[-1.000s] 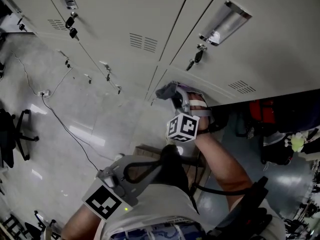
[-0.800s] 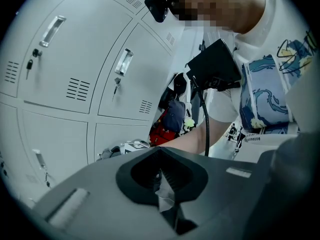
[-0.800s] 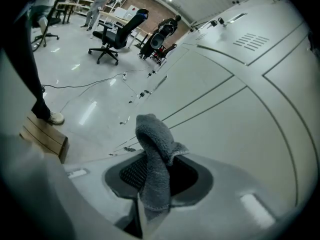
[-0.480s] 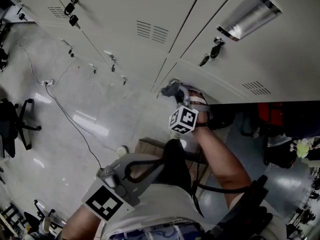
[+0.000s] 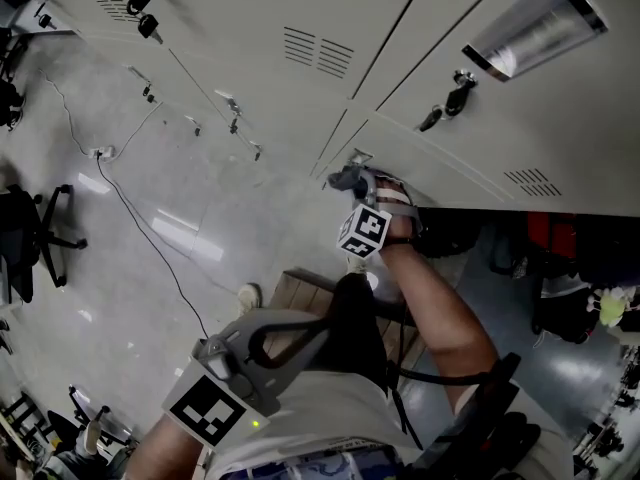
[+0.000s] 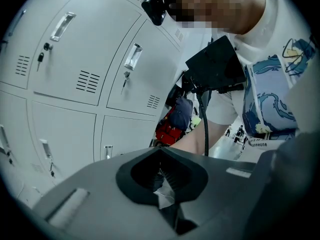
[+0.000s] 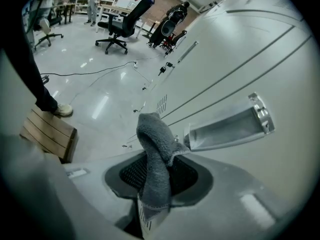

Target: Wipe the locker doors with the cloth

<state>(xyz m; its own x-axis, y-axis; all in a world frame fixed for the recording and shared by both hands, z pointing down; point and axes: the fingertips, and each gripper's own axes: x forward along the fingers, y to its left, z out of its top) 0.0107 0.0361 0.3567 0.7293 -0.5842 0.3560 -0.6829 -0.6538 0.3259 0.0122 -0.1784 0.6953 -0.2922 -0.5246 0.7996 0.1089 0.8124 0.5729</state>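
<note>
the smooth, pale metal locker doors (image 5: 250,28) are filling the view. the left gripper (image 6: 162,186) is hanging low, its jaws drawn together on nothing. the right gripper (image 7: 156,184) is clamping a fuzzy grey cloth (image 7: 155,149), bunched just beside a shiny slanted handle (image 7: 227,126).

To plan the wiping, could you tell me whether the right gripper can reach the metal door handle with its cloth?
Probably yes: the right gripper, shut on the cloth, is close beside the handle, nothing between.
</note>
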